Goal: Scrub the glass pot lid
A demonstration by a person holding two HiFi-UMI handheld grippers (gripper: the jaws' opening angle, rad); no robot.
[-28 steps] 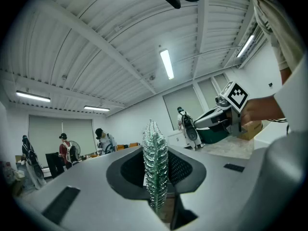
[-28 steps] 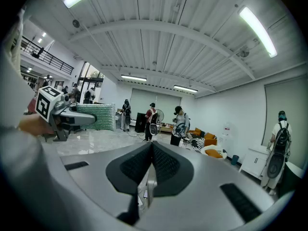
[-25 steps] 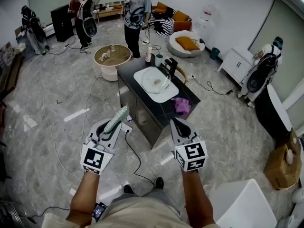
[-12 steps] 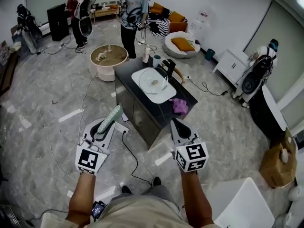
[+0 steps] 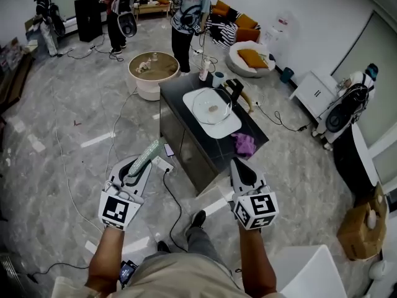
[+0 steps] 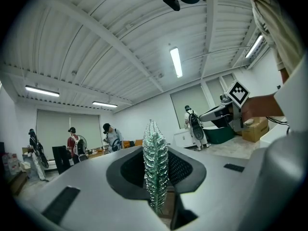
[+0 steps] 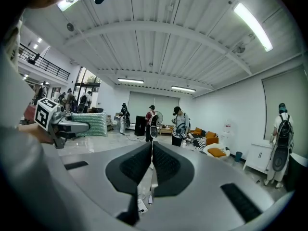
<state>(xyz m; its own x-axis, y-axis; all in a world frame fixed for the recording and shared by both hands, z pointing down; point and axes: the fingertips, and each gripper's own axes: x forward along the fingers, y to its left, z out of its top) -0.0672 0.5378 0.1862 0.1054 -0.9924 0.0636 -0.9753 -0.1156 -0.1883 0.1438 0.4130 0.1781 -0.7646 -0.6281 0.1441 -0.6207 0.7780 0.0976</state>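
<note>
Progress: scrubbing has not begun, as far as these views show. The glass pot lid (image 5: 211, 106) lies flat in a white tray (image 5: 226, 129) on the dark counter (image 5: 211, 146), well apart from both grippers. The person stands back from the counter on the open floor.

Left gripper (image 5: 141, 166): jaws clamped on a green scrubbing pad (image 5: 149, 153). The pad stands on edge between them and sticks out past the tips.

Right gripper (image 5: 239, 166): jaws closed together with nothing between them.

Remaining, by judgement: approach the counter, steady the lid, work the pad over its surface. The whole scrub is outstanding.

Containers:
- White tray: holds the lid only. A small brownish patch shows at the lid's centre; whether it is a knob or residue cannot be told.
- Cup (image 5: 216, 78), at the far end of the counter beside a bottle (image 5: 203, 71): contents not visible.

A purple cloth (image 5: 245, 145) lies on the counter just beside the tray's near corner, outside it.
</note>
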